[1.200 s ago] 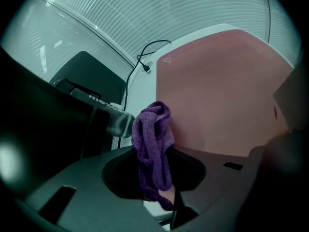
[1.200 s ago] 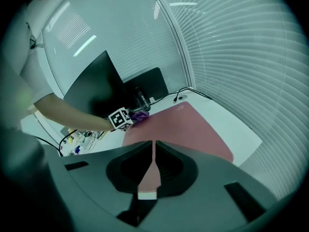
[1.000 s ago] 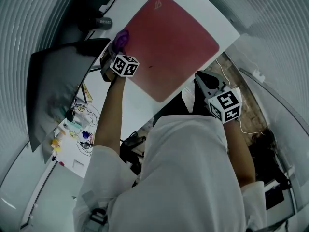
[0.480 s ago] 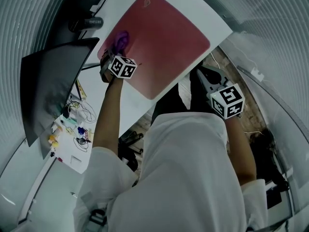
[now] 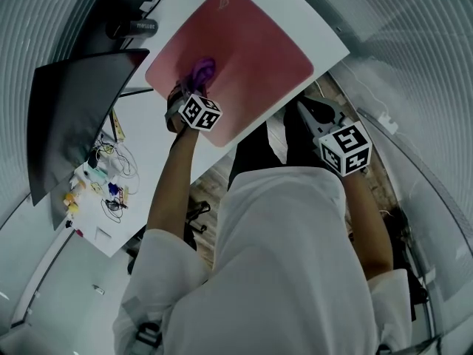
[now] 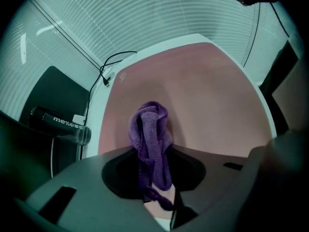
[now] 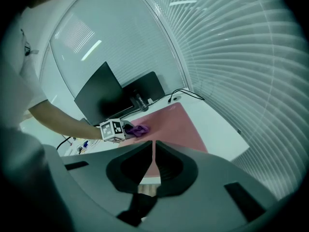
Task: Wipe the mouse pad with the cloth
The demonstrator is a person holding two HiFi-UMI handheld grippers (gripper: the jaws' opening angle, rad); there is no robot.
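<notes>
The red mouse pad (image 5: 251, 43) lies on the white desk (image 5: 329, 39) and fills much of the left gripper view (image 6: 207, 95). A bunched purple cloth (image 5: 202, 71) rests on the pad's left part. My left gripper (image 5: 192, 87) is shut on the cloth (image 6: 150, 139), which hangs out past the jaws onto the pad. My right gripper (image 5: 309, 109) hovers off the desk's near edge, shut with nothing in it (image 7: 154, 146). From the right gripper view the pad (image 7: 176, 122), the cloth (image 7: 140, 129) and the left gripper's marker cube (image 7: 112, 130) show ahead.
A dark monitor (image 5: 74, 117) stands left of the pad. A black cylinder (image 5: 133, 28) lies at the desk's far left (image 6: 60, 124), with a black cable (image 6: 113, 64) near the pad's far corner. Small clutter (image 5: 96, 183) sits on the desk's left end. Blinds surround.
My left gripper has dragged the cloth from the pad's left edge inward across the pad. The right gripper has stayed off the near edge.
</notes>
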